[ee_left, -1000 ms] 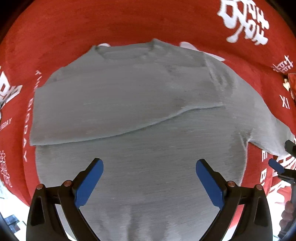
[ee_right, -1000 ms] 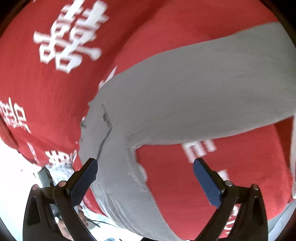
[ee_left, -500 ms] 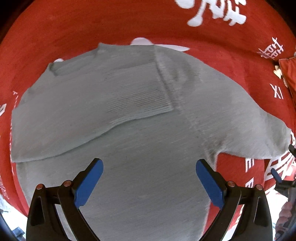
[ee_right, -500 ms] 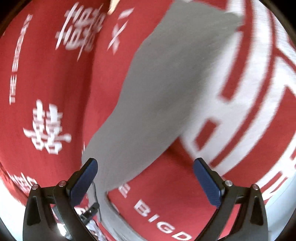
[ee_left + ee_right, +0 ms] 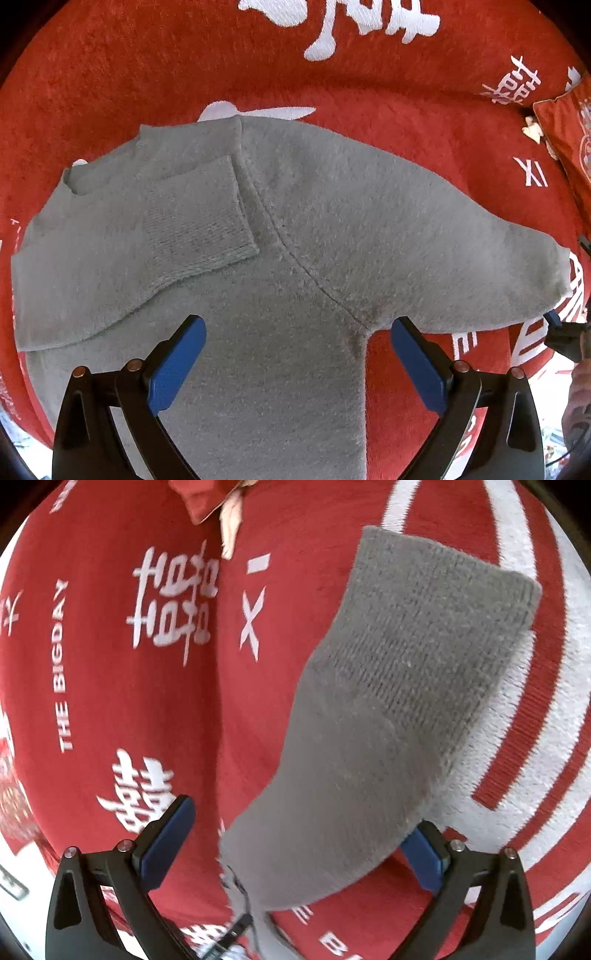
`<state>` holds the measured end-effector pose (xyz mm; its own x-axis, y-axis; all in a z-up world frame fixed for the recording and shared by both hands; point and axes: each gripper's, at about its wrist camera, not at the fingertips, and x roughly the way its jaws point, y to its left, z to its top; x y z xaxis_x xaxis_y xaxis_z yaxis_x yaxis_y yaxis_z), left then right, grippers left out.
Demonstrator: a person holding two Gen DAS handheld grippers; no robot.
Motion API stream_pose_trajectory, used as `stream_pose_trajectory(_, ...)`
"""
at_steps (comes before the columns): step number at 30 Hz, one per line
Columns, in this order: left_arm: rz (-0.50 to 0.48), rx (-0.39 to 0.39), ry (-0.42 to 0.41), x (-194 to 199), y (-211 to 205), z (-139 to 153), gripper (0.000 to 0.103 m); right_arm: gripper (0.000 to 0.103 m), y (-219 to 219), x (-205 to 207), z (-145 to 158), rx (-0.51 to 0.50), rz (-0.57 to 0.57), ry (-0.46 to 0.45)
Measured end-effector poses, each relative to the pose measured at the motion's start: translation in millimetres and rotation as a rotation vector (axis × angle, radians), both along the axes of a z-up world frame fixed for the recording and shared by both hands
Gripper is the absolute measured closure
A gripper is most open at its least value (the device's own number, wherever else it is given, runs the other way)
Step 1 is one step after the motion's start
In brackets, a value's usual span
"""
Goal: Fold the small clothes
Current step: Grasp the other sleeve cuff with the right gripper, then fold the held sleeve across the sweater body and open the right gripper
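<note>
Grey sweater (image 5: 295, 258) nearer now, cuff (image 5: 436, 627) newly between the right hand-held gripper's (image 5: 295, 845) wide jaws; left hand-held gripper (image 5: 295, 365) wide too.

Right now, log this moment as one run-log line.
phase: sleeve fold | left gripper: open over grey sweater | right gripper: open around outstretched sleeve | surface: red blanket

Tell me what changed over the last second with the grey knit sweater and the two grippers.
The right gripper travelled out along the grey knit sweater's unfolded sleeve to its ribbed cuff, which now lies between its open jaws. The left gripper drifted towards that sleeve's armpit. Nothing was gripped or released. The other sleeve stayed folded across the chest on the red blanket.
</note>
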<state>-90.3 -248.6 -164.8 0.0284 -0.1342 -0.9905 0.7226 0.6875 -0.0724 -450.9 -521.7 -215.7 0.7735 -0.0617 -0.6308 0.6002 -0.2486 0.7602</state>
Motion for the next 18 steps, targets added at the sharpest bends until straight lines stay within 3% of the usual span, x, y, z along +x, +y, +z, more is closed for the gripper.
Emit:
stream_pose_trajectory(2, -0.001, -0.007, -0.005, 2.0, 4.6, 2.2, 0.002, 0.033, -0.9, 1.9, 1.9, 0.012, 0.001, 0.002)
stream_pose_trajectory(3, 0.0, -0.008, -0.008, 3.5, 13.3, 3.2, 0.002, 0.078, -1.5, 4.9, 2.8, 0.017, 0.018, 0.03)
stream_pose_trajectory(4, 0.004, -0.009, -0.009, 2.7, 20.2, 5.0, 0.003, 0.097, -1.5, 6.6, 3.1, 0.018, 0.022, 0.031)
stream_pose_trajectory(10, 0.056, -0.026, -0.033, 20.2, 50.5, 17.1, 0.007, 0.097, 0.7, 31.5, 35.0, -0.083, 0.06, -0.019)
stream_pose_trajectory(18, 0.154, -0.027, -0.098, 70.6, 134.3, 31.4, 0.007, 0.097, 35.8, 150.5, 102.7, -0.294, 0.369, -0.093)
